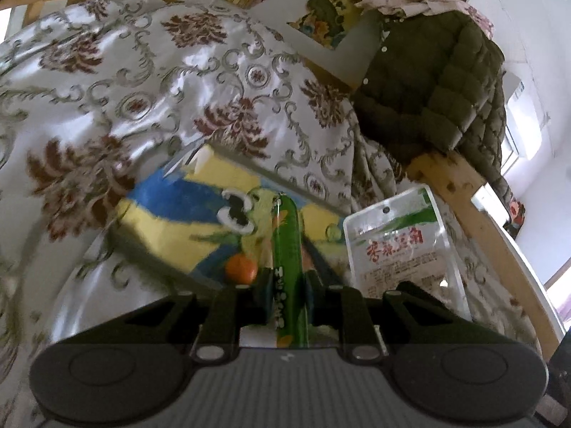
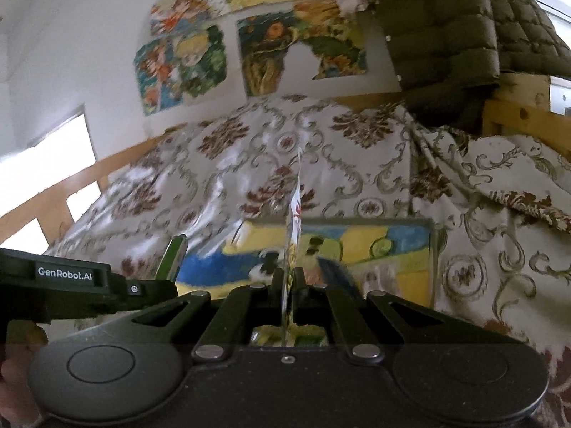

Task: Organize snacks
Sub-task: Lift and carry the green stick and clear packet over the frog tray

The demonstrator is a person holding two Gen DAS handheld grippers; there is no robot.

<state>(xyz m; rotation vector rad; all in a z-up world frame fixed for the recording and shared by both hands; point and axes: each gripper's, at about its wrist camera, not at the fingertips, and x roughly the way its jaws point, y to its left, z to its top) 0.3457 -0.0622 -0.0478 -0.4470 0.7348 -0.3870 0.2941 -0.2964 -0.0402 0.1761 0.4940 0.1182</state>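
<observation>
Left wrist: green snack stick (image 1: 285,249) clamped between jaws.

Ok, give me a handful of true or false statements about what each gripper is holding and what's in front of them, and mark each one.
1. The left gripper is shut on a green stick snack. True.
2. The right gripper stands open and empty. False: it is shut on a thin flat packet, seen edge-on.
3. A clear box with a blue and yellow picture inside sits ahead on the patterned cloth. True.
4. A red jacket hangs on the wooden frame. False: the quilted jacket is dark olive green.
5. A small orange round thing shows left of the green stick snack. True.
</observation>
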